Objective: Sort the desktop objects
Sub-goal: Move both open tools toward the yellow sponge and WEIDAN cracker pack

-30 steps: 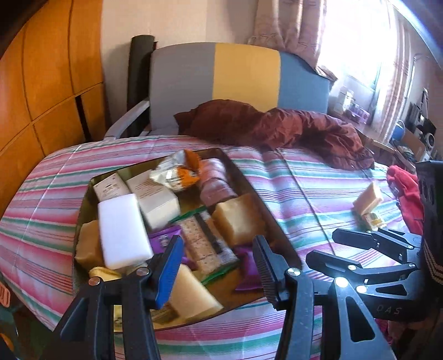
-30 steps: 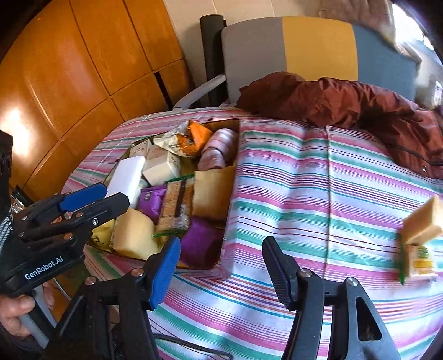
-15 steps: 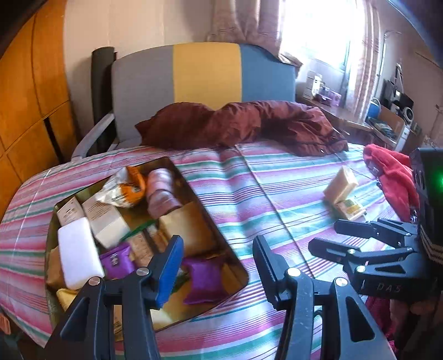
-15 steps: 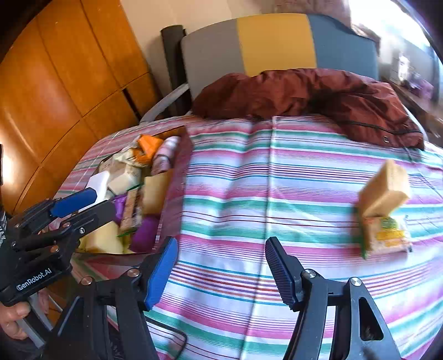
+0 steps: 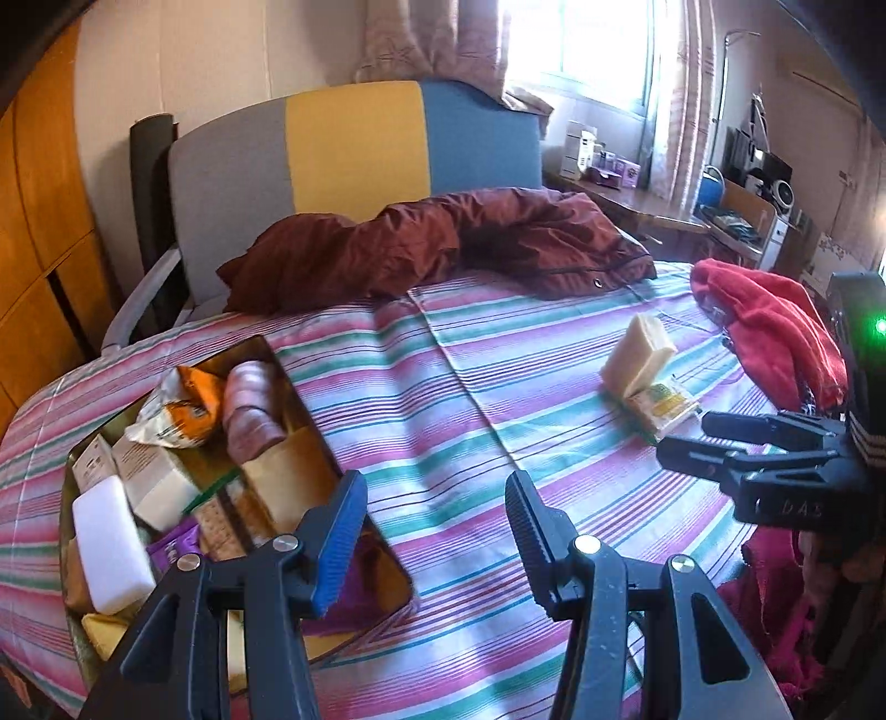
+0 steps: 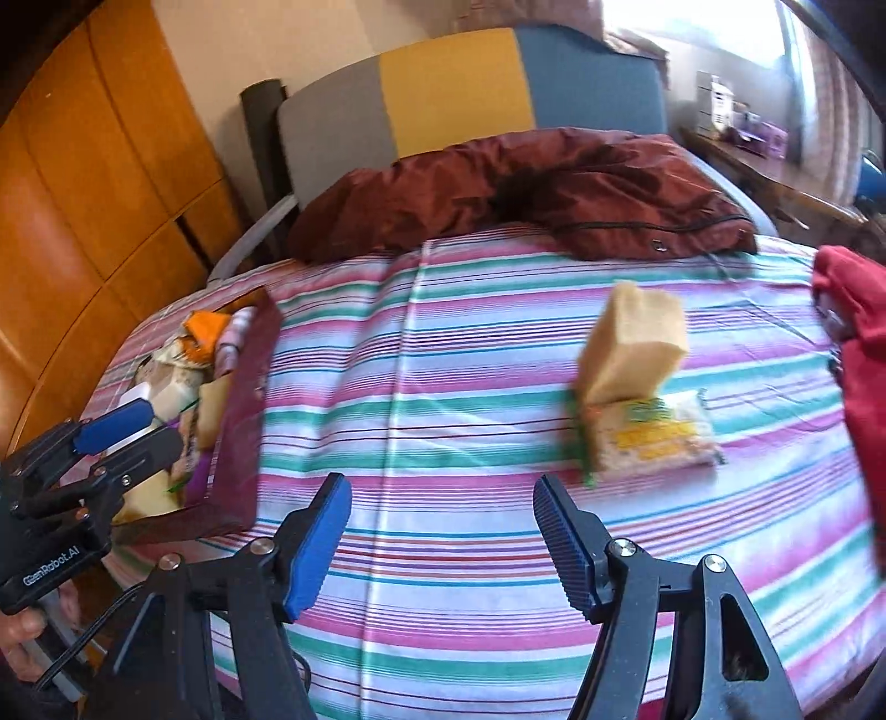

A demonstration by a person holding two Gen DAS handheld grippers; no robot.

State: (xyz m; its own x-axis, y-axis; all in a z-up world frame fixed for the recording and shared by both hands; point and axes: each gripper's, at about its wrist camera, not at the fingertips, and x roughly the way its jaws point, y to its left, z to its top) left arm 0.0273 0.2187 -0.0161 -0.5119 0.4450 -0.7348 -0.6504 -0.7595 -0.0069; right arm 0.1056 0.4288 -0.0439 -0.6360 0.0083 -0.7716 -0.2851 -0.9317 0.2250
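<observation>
Both tongs empty: left tongs [image 5: 432,531] jaws parted with nothing between them, over striped cloth; right tongs [image 6: 443,537] jaws apart, have just been opening wider, nothing between them either, only bedsheet below. Left tongs also show in the right view at lower left [image 6: 127,437], gripped by a hand [image 6: 22,642]; right tongs show in the left view at far right [image 5: 692,437]. Task things: tray [image 5: 310,410] packed with stuff sits just left of the left tongs' blue finger, its near corner partly hidden behind that finger. Inside: white block [image 5: 108,543], pale box [image 5: 152,476], orange snack bag [image 5: 183,410], pinkish roll [image 5: 252,404], tan sponge [image 5: 293,476], cracker pack [image 5: 213,520], purple packet [image 5: 174,548]; lower part blurred, cannot tell the rest. Ahead and right of the right tongs, apart from the tips: yellow sponge [image 6: 631,343] standing on edge, leaning against a flat packet [image 6: 653,437] with yellow-green print, touching it. Nothing lies between the right tongs and those two, just sheet. Red cloth [image 6: 853,332] bunched at far right, near the packet but apart. Maroon jacket [image 5: 443,249] crumpled well beyond both tongs, along the far edge. Surface: striped sheet [image 5: 443,399] in pink, teal, white, with a seam running down the middle. Behind: chair back [image 5: 354,138] in grey, yellow, blue; wood panels [image 6: 99,166] at left; bright window with curtain [image 5: 432,33] and cluttered desk [image 5: 653,205] at right.
</observation>
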